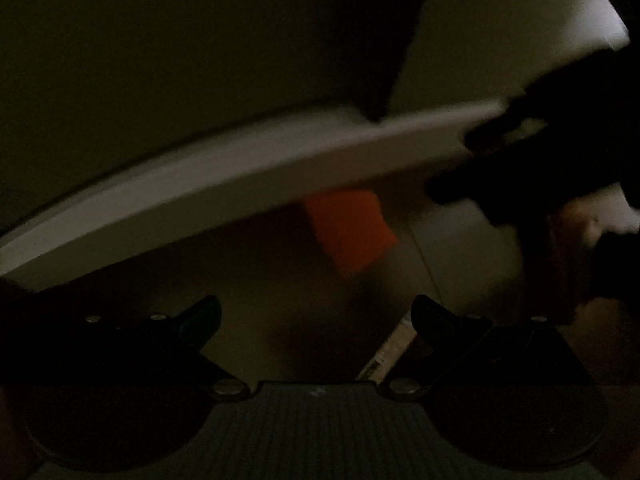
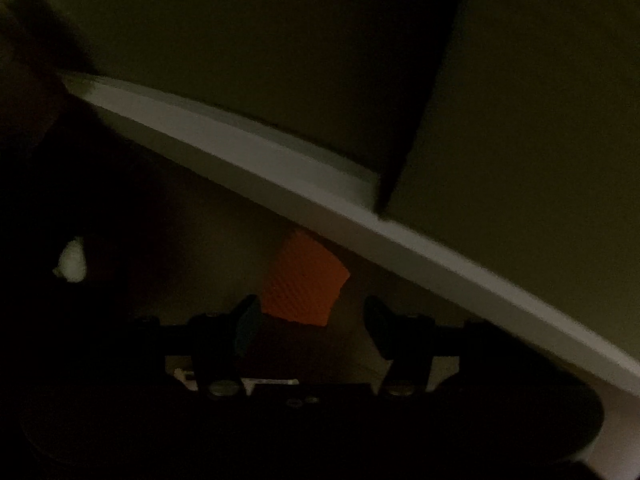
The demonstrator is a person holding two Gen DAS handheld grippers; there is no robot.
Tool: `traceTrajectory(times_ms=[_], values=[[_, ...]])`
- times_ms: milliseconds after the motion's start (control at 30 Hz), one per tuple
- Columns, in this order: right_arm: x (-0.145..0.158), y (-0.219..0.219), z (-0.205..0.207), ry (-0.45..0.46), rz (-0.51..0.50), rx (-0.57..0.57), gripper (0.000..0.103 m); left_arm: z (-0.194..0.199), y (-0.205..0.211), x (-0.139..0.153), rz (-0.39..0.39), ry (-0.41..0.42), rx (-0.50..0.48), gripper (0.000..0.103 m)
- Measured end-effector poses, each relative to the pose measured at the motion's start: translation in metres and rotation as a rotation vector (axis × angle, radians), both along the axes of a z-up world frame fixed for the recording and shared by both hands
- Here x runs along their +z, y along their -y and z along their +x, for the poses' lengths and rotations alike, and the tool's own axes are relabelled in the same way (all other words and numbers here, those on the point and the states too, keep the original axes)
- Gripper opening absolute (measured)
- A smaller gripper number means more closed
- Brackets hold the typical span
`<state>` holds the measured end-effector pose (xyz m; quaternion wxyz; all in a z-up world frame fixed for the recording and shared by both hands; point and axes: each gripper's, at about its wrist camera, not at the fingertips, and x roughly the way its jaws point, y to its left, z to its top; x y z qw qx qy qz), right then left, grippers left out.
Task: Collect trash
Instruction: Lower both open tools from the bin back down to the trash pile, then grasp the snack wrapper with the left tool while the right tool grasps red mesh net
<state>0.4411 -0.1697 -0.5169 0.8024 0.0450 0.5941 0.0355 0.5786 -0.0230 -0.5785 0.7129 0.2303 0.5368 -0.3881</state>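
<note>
Spread fingers (image 2: 312, 326) of right gripper around orange ribbed cup (image 2: 304, 284); left fingers (image 1: 316, 320) spread, no legible writing.

We're looking at really dim, murky footage in both wrist views, mostly brown-black shadow. The pale baseboard (image 1: 248, 176) (image 2: 280, 184) catches the most light and bows from fisheye distortion. The orange object (image 1: 348, 232) is smeared with motion blur, and edges stay soft everywhere.

Dim, blurred frame. Left gripper (image 1: 316, 320) at bottom, jaws spread wide, nothing between. Orange object (image 1: 350, 230) at centre, below pale baseboard (image 1: 240, 176) crossing frame diagonally.
</note>
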Motion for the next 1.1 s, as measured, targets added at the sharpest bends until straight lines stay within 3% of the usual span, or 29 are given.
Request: traceTrajectory(times_ms=[100,300,567,867,1100], values=[[-0.026,-0.002,0.008,-0.036,0.014,-0.005,0.057,-0.018,0.014,-0.030,0.005,-0.015,-0.096,0.102],[-0.072,-0.013,0.021,-0.078,0.016,0.016,0.057,-0.044,0.033,-0.088,0.034,-0.074,-0.166,0.102],[-0.115,-0.015,0.033,-0.095,0.008,-0.012,0.057,-0.072,0.046,-0.132,0.101,-0.082,-0.256,0.101],[-0.133,-0.014,0.035,-0.110,0.016,-0.046,0.057,-0.066,0.056,-0.140,0.119,-0.093,-0.267,0.094],[-0.140,-0.023,0.037,-0.115,0.022,-0.037,0.057,-0.068,0.060,-0.145,0.134,-0.085,-0.300,0.076]])
